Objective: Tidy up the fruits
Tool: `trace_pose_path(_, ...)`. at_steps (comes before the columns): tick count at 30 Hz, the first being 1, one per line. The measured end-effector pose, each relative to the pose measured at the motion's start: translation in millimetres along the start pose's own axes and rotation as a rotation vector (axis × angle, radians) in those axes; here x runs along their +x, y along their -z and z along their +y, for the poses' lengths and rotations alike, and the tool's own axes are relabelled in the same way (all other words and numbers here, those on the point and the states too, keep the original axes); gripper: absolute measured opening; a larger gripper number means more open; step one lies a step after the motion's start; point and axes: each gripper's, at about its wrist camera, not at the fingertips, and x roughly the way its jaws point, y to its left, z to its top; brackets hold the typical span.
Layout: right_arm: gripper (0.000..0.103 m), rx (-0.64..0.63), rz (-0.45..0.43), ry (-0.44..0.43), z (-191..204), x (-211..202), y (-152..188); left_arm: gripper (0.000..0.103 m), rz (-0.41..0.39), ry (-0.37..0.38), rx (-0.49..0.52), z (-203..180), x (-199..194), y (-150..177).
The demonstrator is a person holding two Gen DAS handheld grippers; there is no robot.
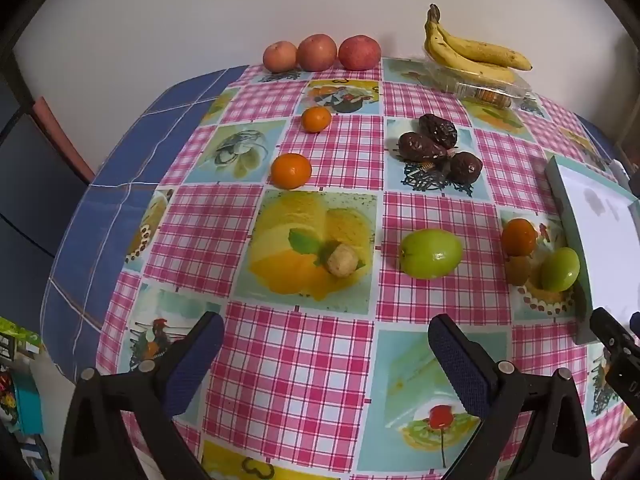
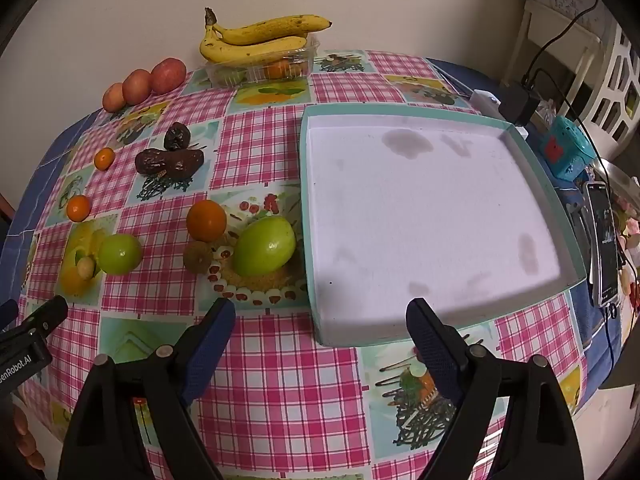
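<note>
Start of sorting: nothing collected. Left gripper (image 1: 326, 334) and right gripper (image 2: 322, 318) spread wide, empty, above table (image 2: 280, 380). Fruits loose left of empty tray (image 2: 424, 216). Next: descend onto nearest green fruit (image 2: 264, 245), clamp gently, carry into tray.

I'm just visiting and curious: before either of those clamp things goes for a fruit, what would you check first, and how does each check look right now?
1. Left gripper open and holding nothing: ok.
2. Right gripper open and holding nothing: ok.
3. Shallow white tray with teal rim free to receive fruit: ok, nothing lies in it, only faint stains.
4. Large green oval fruit by the tray reachable: ok, its top is uncovered, though an orange round fruit and a small brown round fruit sit close beside it.
5. Second green fruit has room around it: ok, it stands apart on the pink checked tablecloth.
6. Whether the crowded fruits touch: cannot tell.
</note>
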Motion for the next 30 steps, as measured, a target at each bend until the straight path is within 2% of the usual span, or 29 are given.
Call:
trace_pose_path(9, 0.088, -0.005, 0.003, -0.006, 3.3, -0.4, 1.0, 0.103, -0.023, -0.043, 0.003, -3.2, -2.0, 3.1)
trace_pose_path(16, 0.088, 0.0, 0.004, -0.018, 2.3, -1.3, 0.0, 0.103, -0.009, -0.021, -0.01, 1.6, 0.4, 2.9)
trace_pose_path(30, 0.088, 0.017, 0.011, -0.032, 0.7, -0.1, 1.3, 0.103, -0.012, -0.041, -0.035, 1.3, -0.4, 3.2)
